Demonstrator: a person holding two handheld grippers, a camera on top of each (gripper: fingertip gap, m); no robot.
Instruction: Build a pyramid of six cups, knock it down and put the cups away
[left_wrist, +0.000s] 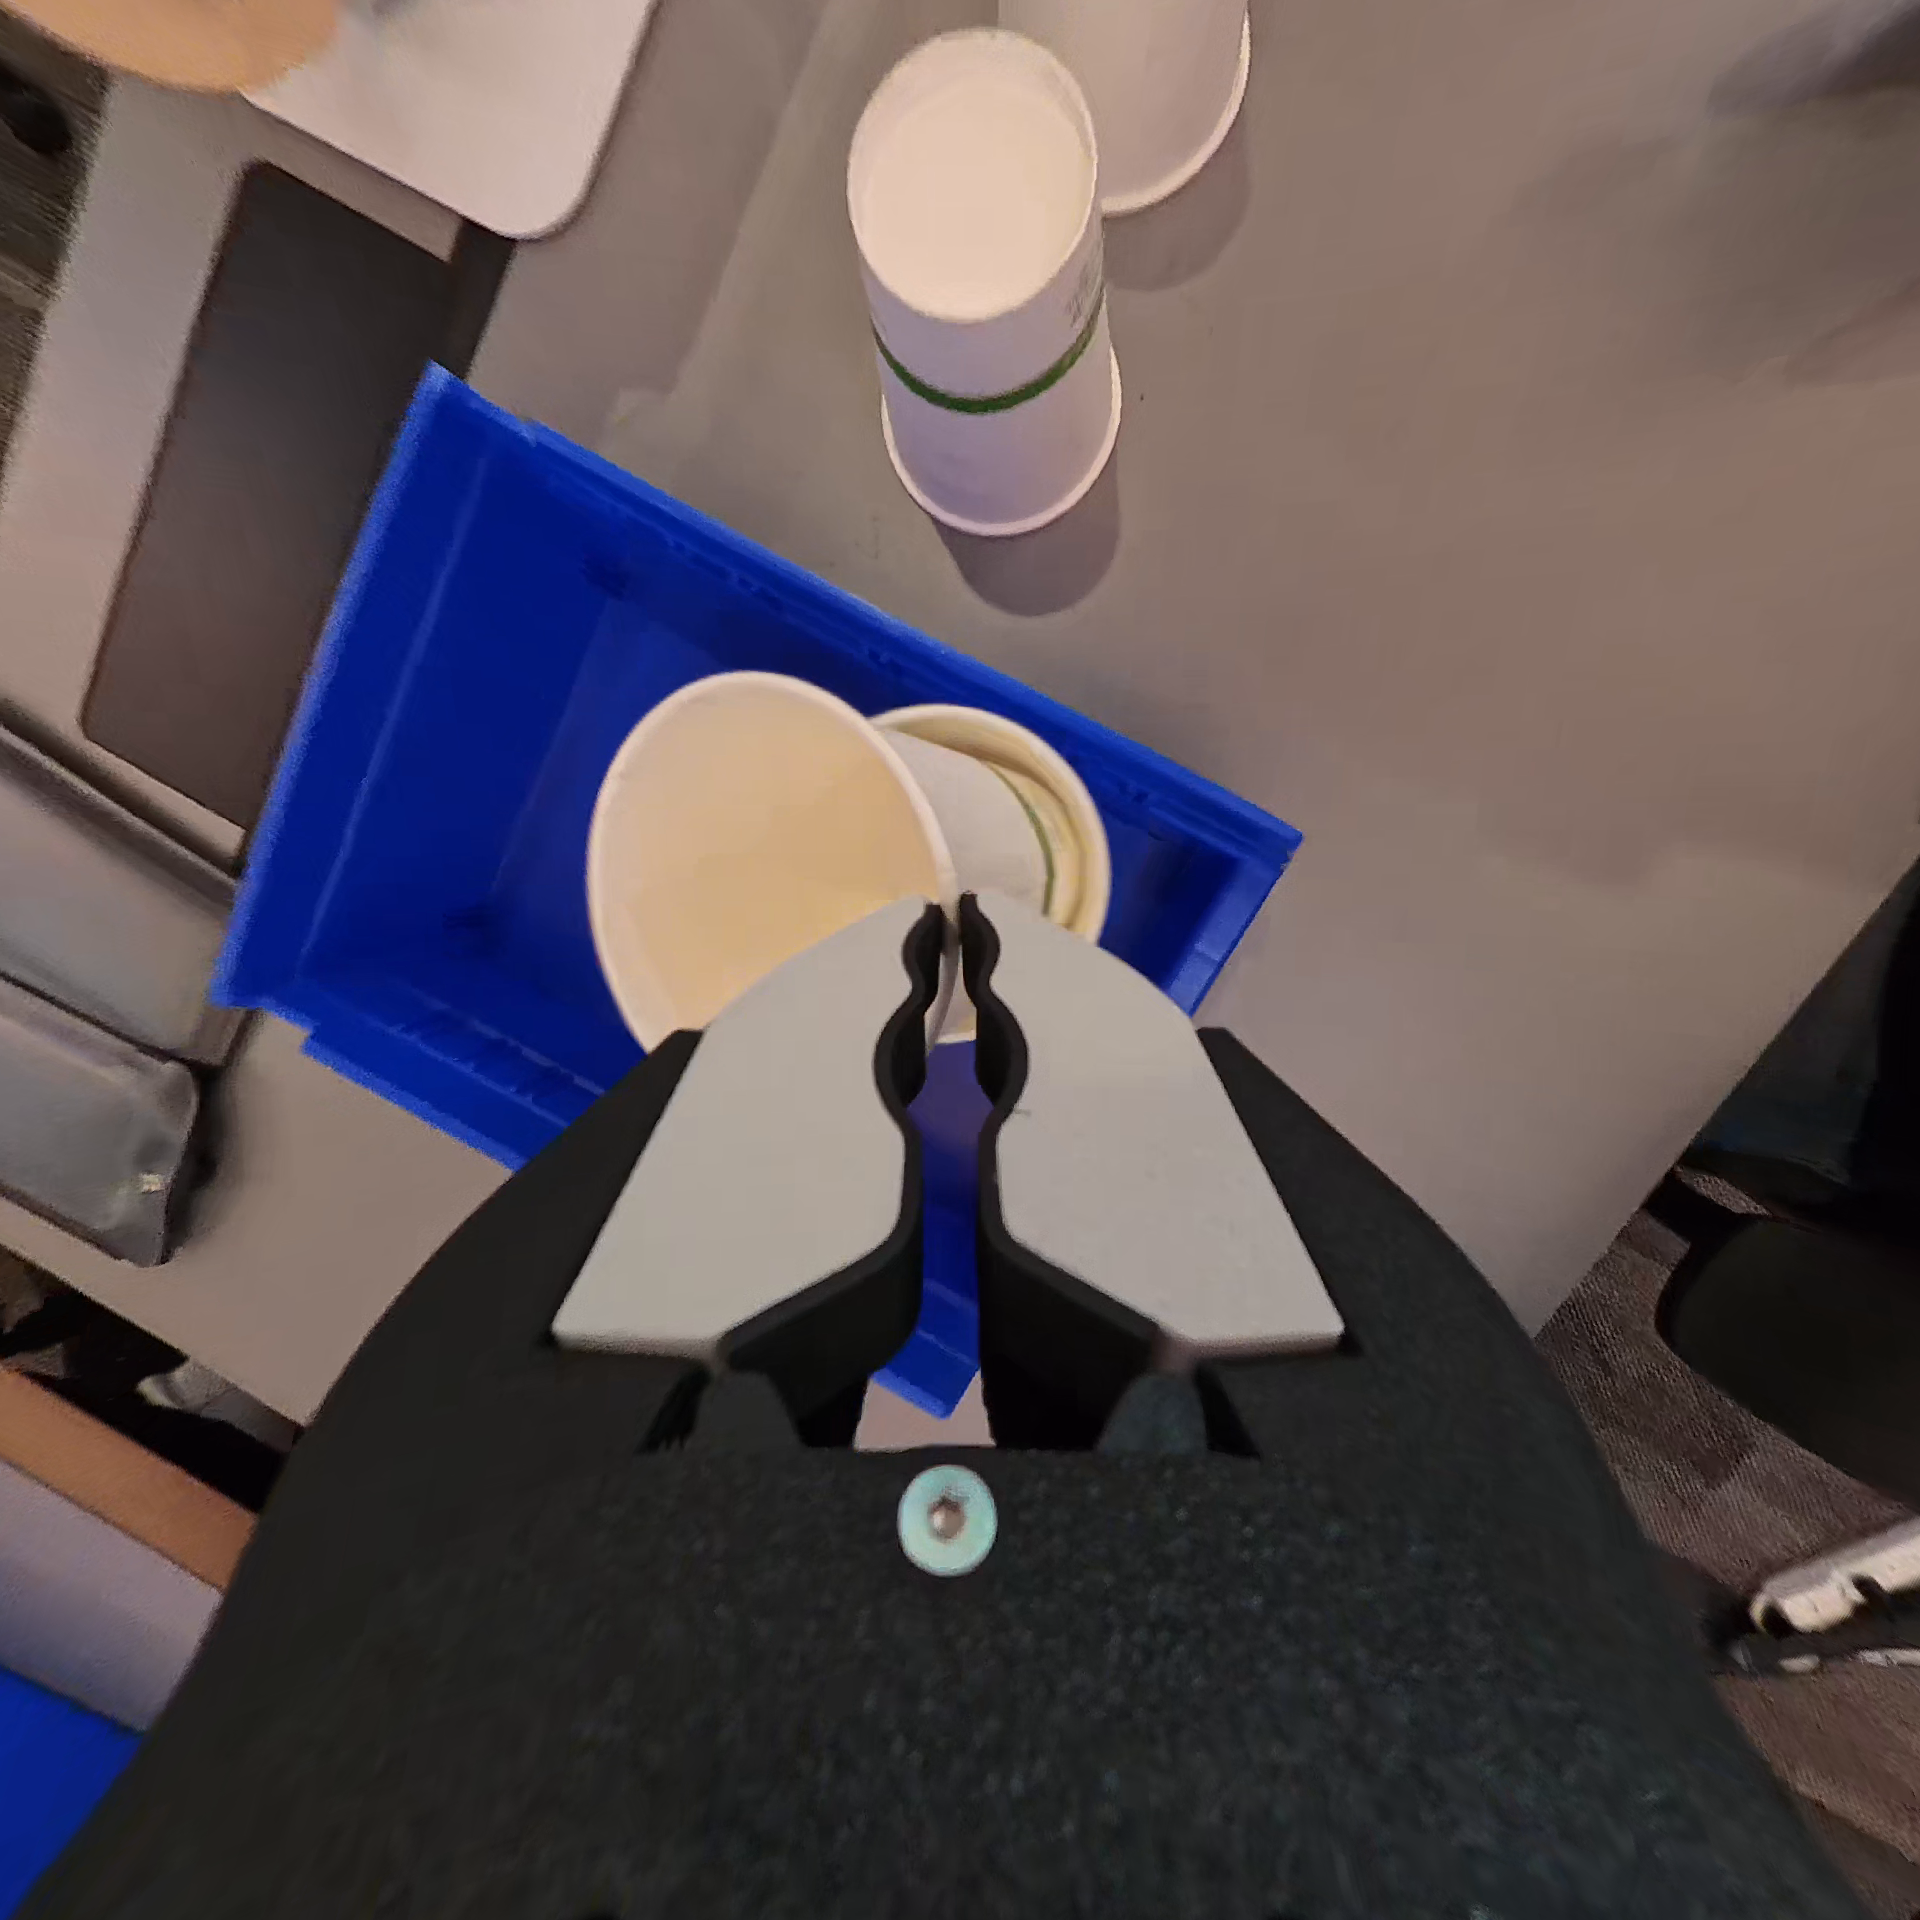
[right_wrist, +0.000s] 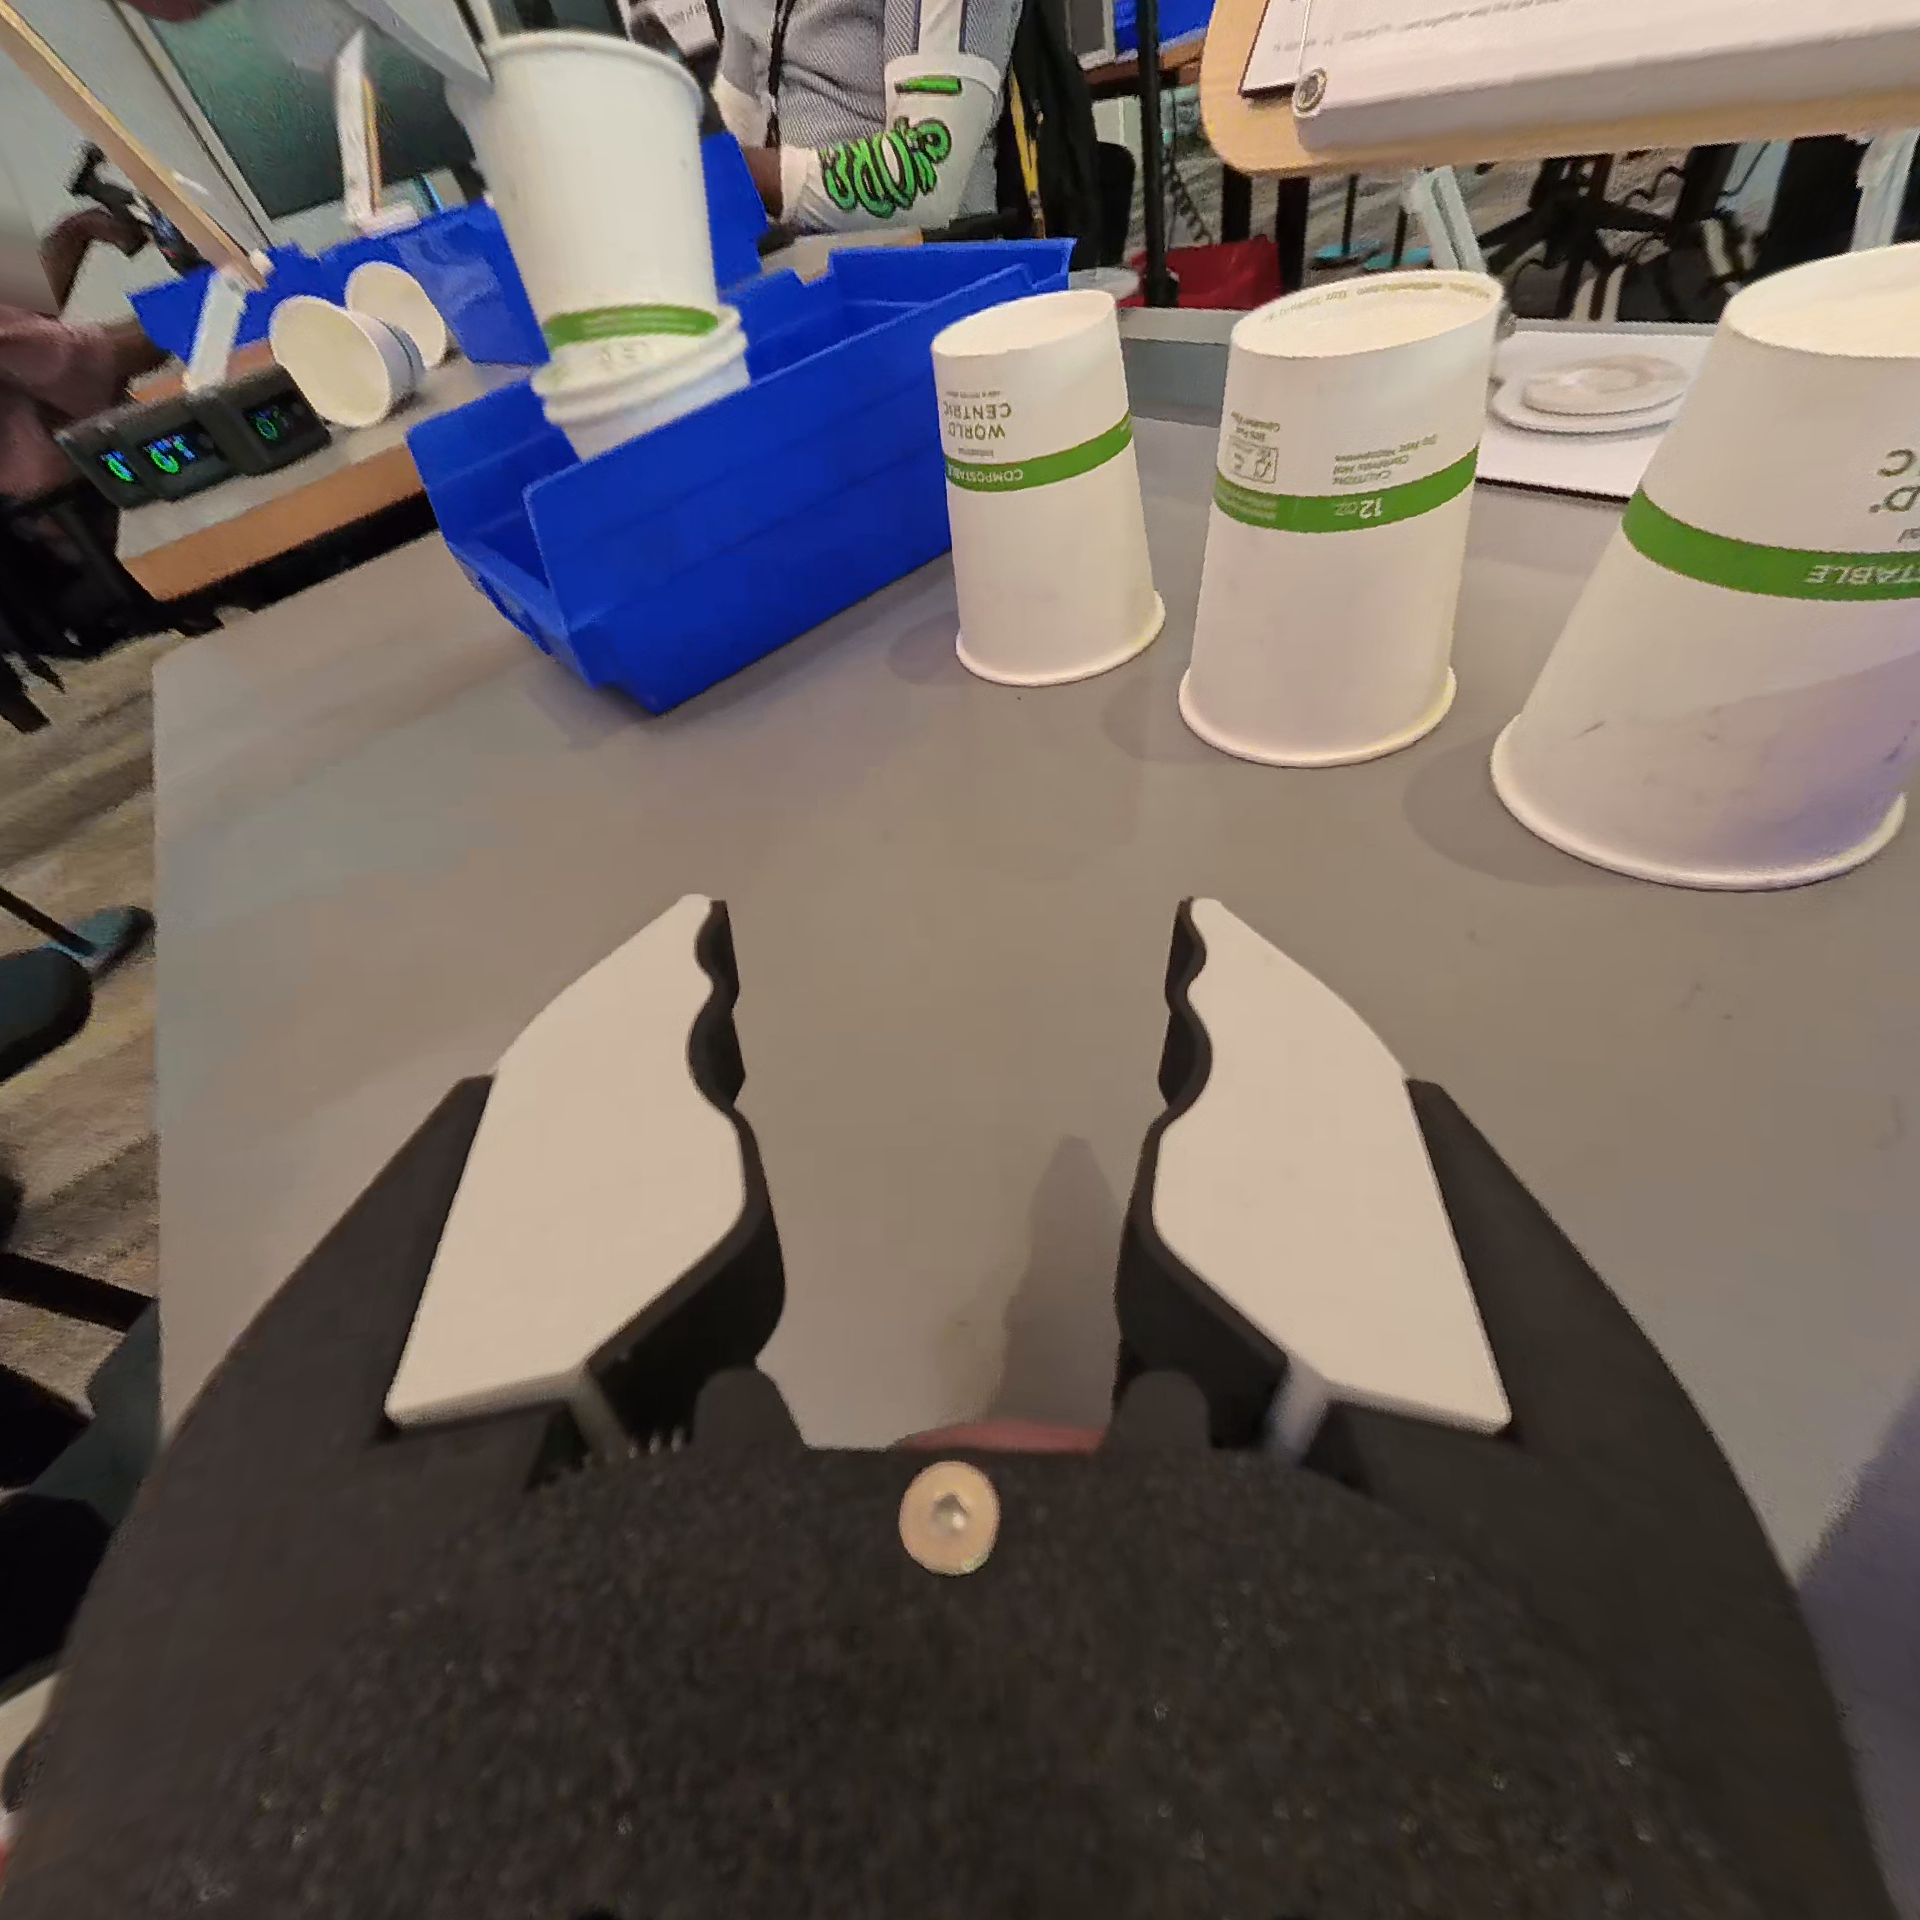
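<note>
In the left wrist view my left gripper is shut on the rim of a white paper cup and holds it over the blue bin. The cup's base sits in or just above a stack of nested cups in the bin. The right wrist view shows this held cup upright over the stack in the bin. My right gripper is open and empty, low over the grey table. Three cups with green bands stand upside down in a row.
Two upturned cups show beyond the bin in the left wrist view. A second blue bin with cups lies on a far table. A person's sleeve is behind. The table edge runs on the left.
</note>
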